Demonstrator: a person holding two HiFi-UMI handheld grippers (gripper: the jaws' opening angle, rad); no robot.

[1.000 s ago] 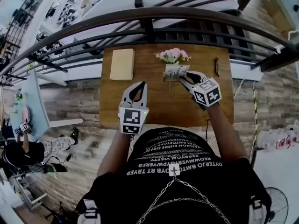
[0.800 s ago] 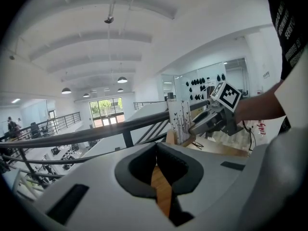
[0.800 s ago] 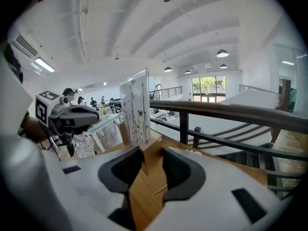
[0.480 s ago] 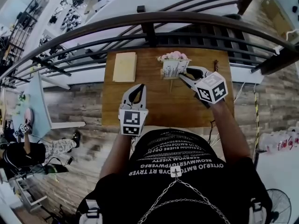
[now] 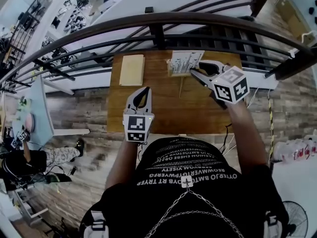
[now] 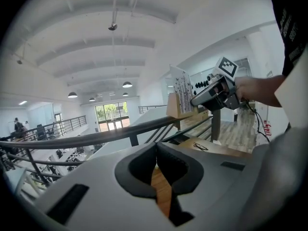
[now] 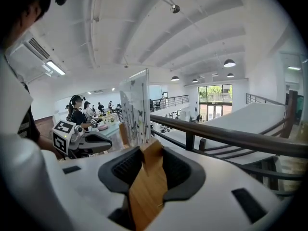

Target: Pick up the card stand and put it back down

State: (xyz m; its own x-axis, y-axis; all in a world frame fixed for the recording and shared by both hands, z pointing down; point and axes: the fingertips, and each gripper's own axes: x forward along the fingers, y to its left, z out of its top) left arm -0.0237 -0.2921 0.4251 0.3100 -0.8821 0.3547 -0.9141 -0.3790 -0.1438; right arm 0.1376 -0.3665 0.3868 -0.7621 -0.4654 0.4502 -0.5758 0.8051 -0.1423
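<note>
The right tool point(image 5: 194, 72) has raised the card stand point(image 5: 184, 62) off the tabletop point(image 5: 163, 108), toward 12 o'clock, jaws clamped on its wooden base. Its card's print is unreadable. The left tool point(image 5: 144, 90), jaws together and empty, hovers at 8 o'clock.

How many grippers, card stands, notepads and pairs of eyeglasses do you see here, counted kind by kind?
Grippers: 2, the left gripper and the right gripper
Card stand: 1
Beige notepad: 1
Eyeglasses: 1
Total: 5
</note>
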